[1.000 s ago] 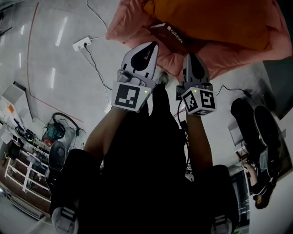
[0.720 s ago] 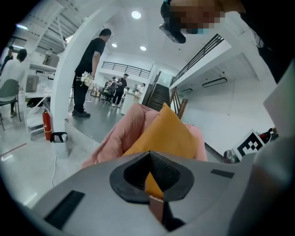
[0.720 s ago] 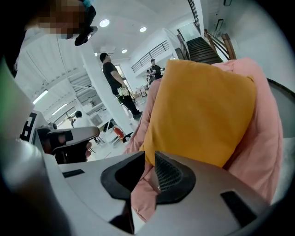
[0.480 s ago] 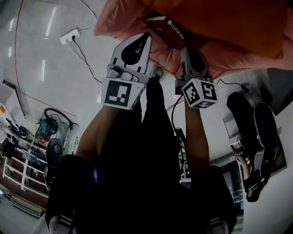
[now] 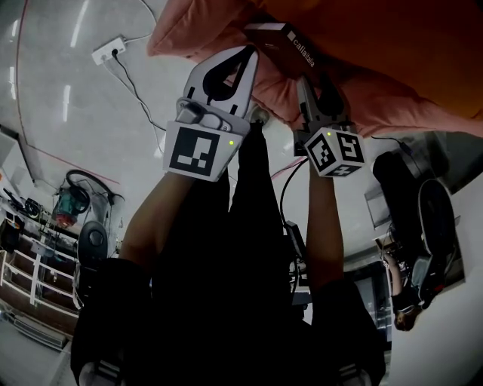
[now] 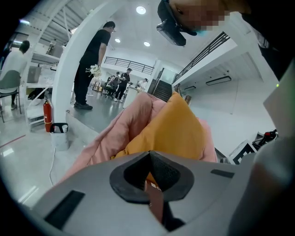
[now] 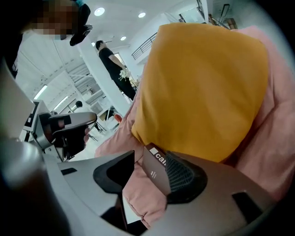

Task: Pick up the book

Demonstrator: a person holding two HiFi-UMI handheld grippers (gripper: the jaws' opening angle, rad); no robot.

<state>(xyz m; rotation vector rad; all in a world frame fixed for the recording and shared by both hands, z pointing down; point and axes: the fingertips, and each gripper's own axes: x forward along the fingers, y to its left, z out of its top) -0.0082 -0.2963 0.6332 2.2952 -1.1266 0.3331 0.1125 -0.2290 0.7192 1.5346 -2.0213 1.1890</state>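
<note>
As both sank toward the book, R gripper spread its jaws round its corner, no clamp yet; L gripper jaws together.

Glossy grey floor — white power strip, cable; round ceiling lights, white column.

In the right gripper view the book showed only one corner, its white lettering cut short behind one of the fingers. The orange cushion ran off the head view's top edge. The distant people in the left gripper view were too small to make out.
</note>
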